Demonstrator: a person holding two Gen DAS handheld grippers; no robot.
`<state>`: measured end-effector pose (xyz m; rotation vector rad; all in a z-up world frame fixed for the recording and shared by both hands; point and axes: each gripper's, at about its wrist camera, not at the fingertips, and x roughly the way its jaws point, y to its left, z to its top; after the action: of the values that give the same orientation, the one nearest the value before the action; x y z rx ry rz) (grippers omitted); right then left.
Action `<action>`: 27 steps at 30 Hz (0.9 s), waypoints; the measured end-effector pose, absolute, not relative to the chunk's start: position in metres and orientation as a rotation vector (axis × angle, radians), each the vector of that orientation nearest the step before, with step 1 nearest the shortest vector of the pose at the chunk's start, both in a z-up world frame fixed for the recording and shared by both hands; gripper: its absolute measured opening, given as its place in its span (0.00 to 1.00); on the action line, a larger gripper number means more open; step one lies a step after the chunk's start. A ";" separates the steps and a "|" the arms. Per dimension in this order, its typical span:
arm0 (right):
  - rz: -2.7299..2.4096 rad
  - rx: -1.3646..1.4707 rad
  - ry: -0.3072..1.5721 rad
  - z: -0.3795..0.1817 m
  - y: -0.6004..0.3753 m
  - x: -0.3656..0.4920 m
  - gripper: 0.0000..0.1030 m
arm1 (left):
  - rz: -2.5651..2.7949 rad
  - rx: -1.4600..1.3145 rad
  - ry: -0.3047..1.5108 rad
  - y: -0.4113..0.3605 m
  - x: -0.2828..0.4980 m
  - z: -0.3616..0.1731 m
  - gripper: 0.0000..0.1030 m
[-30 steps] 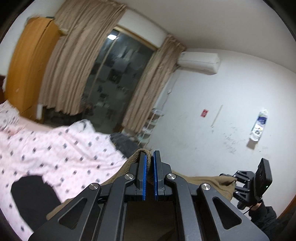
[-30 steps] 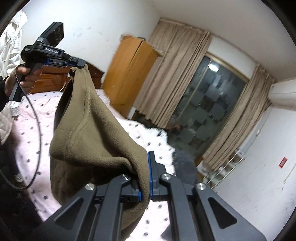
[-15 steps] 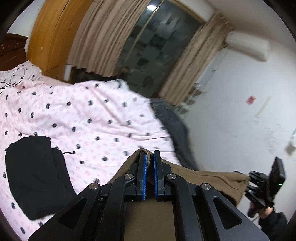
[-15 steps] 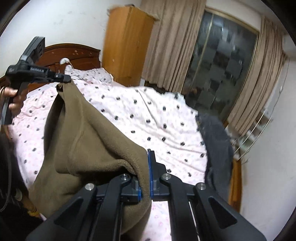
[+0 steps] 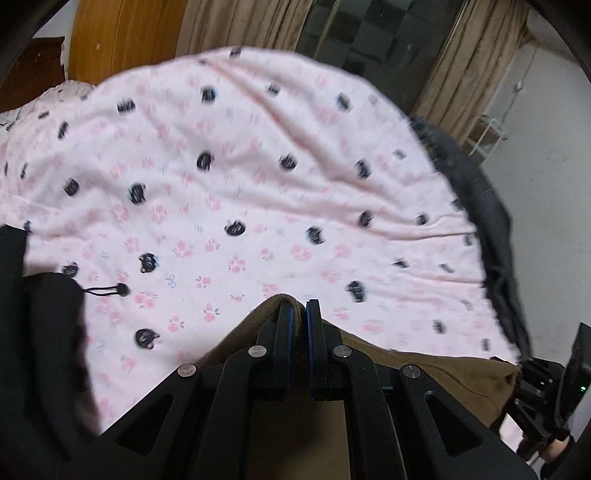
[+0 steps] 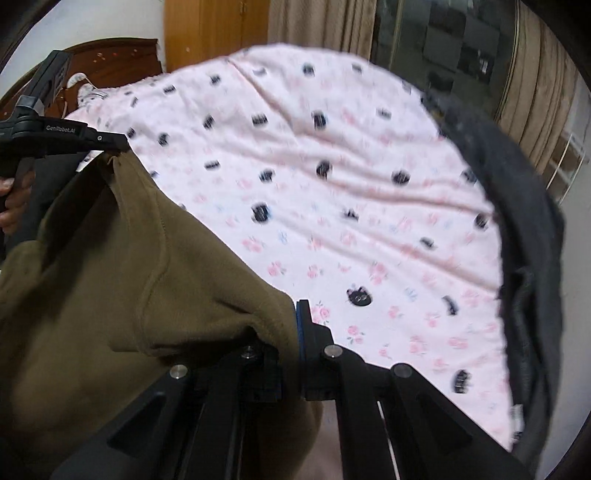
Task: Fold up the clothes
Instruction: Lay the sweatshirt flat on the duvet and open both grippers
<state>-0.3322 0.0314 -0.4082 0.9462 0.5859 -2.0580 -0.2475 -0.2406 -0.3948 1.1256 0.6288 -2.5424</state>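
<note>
An olive-brown fleece garment [image 6: 110, 288] hangs stretched between my two grippers above the bed. My left gripper [image 5: 298, 314] is shut on one edge of it [image 5: 436, 369]. My right gripper [image 6: 295, 321] is shut on the other edge; the fleece drapes over its left finger and hides it. The left gripper also shows at the far left of the right wrist view [image 6: 110, 142], pinching the fleece. The right gripper body shows at the lower right of the left wrist view [image 5: 546, 391].
A pink bedsheet [image 5: 258, 166] with black dots and flowers covers the bed. A black garment with a drawstring [image 5: 40, 332] lies at left. A dark grey cloth [image 6: 524, 229] lies along the bed's right edge. Wardrobe [image 6: 214, 33], headboard [image 6: 110, 59] and curtains [image 5: 240, 26] stand behind.
Both grippers have tilted down and moved toward the bed, carrying the fleece lower. The bedsheet now fills both views; the wall and ceiling have left view.
</note>
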 end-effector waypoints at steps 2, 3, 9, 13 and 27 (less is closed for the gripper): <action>-2.063 0.950 0.607 -0.430 0.027 -0.339 0.10 | -2.526 1.153 0.604 -0.245 -0.258 -0.416 0.04; -2.071 0.950 0.636 -0.439 0.024 -0.342 0.16 | -2.521 1.172 0.587 -0.246 -0.264 -0.426 0.04; -2.179 0.979 0.573 -0.454 0.034 -0.351 0.58 | -2.479 1.258 0.571 -0.249 -0.277 -0.464 0.07; -2.247 0.982 0.533 -0.442 0.047 -0.349 0.67 | -2.461 1.259 0.520 -0.250 -0.278 -0.460 0.13; -2.519 0.745 0.359 -0.298 0.144 -0.257 0.79 | -2.573 1.110 0.505 -0.272 -0.214 -0.343 0.43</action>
<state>-0.2572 0.1443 -0.2976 0.7448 0.3586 -2.5187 -0.2144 -0.2718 -0.3426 1.1098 0.5049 -2.5733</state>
